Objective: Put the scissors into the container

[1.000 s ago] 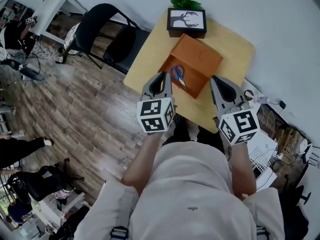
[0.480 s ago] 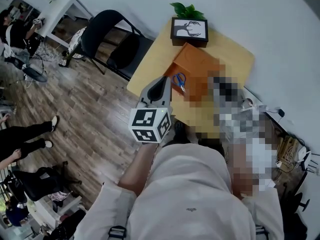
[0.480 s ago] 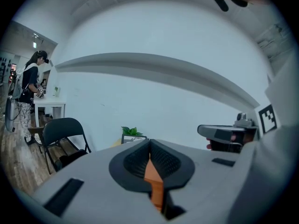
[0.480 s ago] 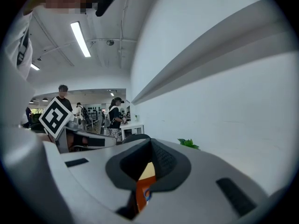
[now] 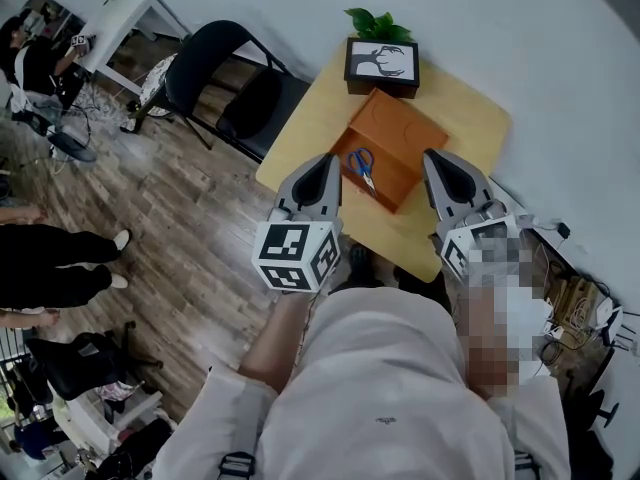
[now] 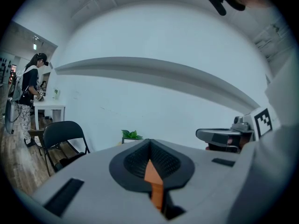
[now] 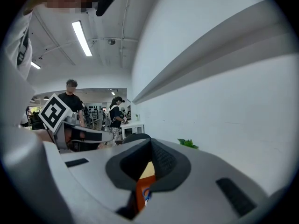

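The blue-handled scissors (image 5: 361, 165) lie inside the open orange container (image 5: 405, 131), which sits on the light wooden table (image 5: 462, 108) just in front of a framed antler picture (image 5: 380, 62) and a small green plant (image 5: 376, 23). The left gripper (image 5: 324, 161) and the right gripper (image 5: 437, 159) hover on either side of the container's near edge, apart from the scissors. Each has its jaws pressed together with nothing between them. A black folding chair (image 5: 228, 76) stands beside the table on the wood floor (image 5: 170, 208).
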Demonstrator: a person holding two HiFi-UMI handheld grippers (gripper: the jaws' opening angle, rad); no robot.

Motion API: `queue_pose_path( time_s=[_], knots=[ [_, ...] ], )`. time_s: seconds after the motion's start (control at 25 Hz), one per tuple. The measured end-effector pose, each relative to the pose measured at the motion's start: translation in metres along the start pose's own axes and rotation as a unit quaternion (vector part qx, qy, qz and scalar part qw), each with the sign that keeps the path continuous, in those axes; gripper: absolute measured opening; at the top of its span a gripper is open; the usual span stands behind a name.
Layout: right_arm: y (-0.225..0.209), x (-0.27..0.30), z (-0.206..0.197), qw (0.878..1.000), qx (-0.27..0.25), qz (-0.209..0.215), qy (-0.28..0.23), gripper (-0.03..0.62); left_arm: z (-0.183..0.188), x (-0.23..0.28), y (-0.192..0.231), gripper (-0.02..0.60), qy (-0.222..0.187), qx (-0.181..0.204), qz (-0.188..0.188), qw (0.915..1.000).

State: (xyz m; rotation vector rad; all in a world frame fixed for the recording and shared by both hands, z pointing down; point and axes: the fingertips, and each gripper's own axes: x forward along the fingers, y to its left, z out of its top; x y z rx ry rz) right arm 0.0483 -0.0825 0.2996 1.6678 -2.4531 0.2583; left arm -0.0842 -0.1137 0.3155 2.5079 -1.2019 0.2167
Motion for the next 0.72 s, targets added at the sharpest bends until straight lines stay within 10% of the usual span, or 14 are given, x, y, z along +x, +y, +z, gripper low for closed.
queue_pose_path(
  time_s=[0.72],
  knots=[
    [-0.006, -0.001, -0.002, 1.0, -0.014, -0.004, 0.011, -0.003, -0.001, 0.012, -0.005, 0.008, 0.004, 0.006, -0.007, 0.9999]
  ],
)
